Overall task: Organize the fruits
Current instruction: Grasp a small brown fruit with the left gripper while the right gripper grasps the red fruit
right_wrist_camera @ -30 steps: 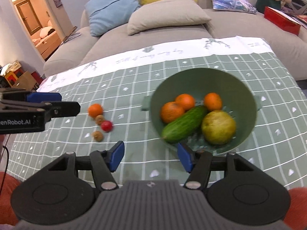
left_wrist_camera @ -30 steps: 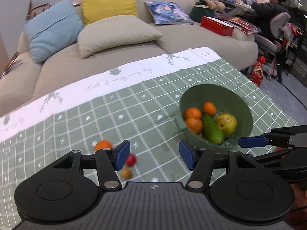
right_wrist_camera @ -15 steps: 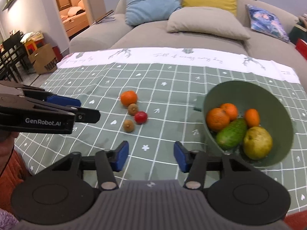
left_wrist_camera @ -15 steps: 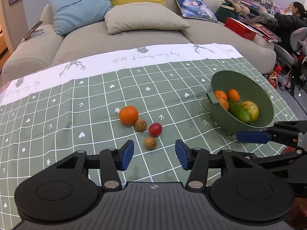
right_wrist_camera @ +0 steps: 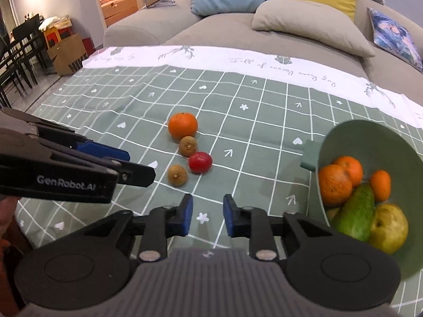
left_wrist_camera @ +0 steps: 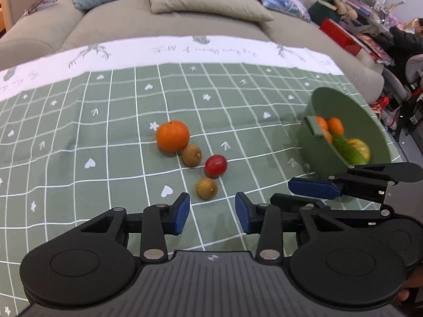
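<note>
Left gripper (left_wrist_camera: 212,212) hovers low over the surface (left_wrist_camera: 79,137), which carries a green grid-patterned cloth; jaws parted with a clear gap, nothing between them. Right gripper (right_wrist_camera: 205,215) likewise above the cloth, jaws apart and empty. In the left wrist view the right gripper enters at 3 o'clock, one blue pad showing; in the right wrist view the left gripper enters at 9 o'clock, marked "GenRobot.AI". Four loose fruits lie in a cluster on the cloth, ahead of both grippers. Left wrist view: orange (left_wrist_camera: 173,135) at the far end; brown fruit (left_wrist_camera: 191,155) touching it at its 5 o'clock; red fruit (left_wrist_camera: 216,166) just beside that at 4 o'clock; second brown fruit (left_wrist_camera: 206,189) nearest the left jaws, close below the red one, contact not resolvable. Same cluster in the right wrist view: orange (right_wrist_camera: 183,125), brown fruit (right_wrist_camera: 188,146), red fruit (right_wrist_camera: 200,162), second brown fruit (right_wrist_camera: 178,175). Green bowl (right_wrist_camera: 375,142) sits at 3 o'clock of the cluster, well apart from it, near the right edge of the cloth. Bowl contents, right wrist view: three oranges (right_wrist_camera: 335,183), a cucumber (right_wrist_camera: 355,216) and a yellow-green pear (right_wrist_camera: 388,228), packed together. Grey sofa (right_wrist_camera: 222,26) with cushions at 12 o'clock behind the surface.
</note>
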Available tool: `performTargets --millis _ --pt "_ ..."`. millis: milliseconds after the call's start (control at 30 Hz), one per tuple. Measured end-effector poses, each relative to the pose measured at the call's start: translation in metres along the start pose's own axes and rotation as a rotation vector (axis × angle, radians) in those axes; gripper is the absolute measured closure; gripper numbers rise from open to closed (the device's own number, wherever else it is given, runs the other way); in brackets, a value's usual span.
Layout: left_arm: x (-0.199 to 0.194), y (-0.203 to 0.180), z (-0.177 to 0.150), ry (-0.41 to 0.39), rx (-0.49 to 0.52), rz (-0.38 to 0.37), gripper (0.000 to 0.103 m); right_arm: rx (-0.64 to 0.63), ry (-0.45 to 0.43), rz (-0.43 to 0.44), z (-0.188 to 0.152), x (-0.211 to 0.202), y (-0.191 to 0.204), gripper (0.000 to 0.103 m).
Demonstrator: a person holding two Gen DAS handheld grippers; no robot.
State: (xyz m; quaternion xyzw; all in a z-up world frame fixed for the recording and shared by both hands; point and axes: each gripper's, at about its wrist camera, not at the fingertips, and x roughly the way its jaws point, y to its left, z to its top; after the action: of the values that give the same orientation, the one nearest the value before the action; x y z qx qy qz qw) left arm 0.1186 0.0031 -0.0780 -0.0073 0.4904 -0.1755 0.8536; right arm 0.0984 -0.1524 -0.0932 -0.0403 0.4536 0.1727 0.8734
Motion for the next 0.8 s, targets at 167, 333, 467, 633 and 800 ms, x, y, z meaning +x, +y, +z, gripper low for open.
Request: performTargets --millis 167,333,467,633,800 --pt "0.026 0.006 0.005 0.044 -0.033 -0.017 0.057 -0.02 0.027 -0.01 0.006 0.024 -0.005 0.084" --pt "0.045 0.011 0.01 0.078 -0.056 -0.021 0.057 -0.059 0.041 -0.005 0.009 0.042 -0.007 0.084" --pt "0.054 0.01 0.011 0.095 -0.055 -0.026 0.059 -0.069 0.056 -0.009 0.01 0.052 -0.01 0.084" --pt "0.062 0.012 0.014 0.108 -0.07 -0.03 0.067 -0.067 0.061 -0.003 0.011 0.058 -0.012 0.084" --pt "0.064 0.016 0.015 0.107 -0.074 -0.038 0.078 -0.091 0.048 0.007 0.014 0.064 -0.008 0.083"
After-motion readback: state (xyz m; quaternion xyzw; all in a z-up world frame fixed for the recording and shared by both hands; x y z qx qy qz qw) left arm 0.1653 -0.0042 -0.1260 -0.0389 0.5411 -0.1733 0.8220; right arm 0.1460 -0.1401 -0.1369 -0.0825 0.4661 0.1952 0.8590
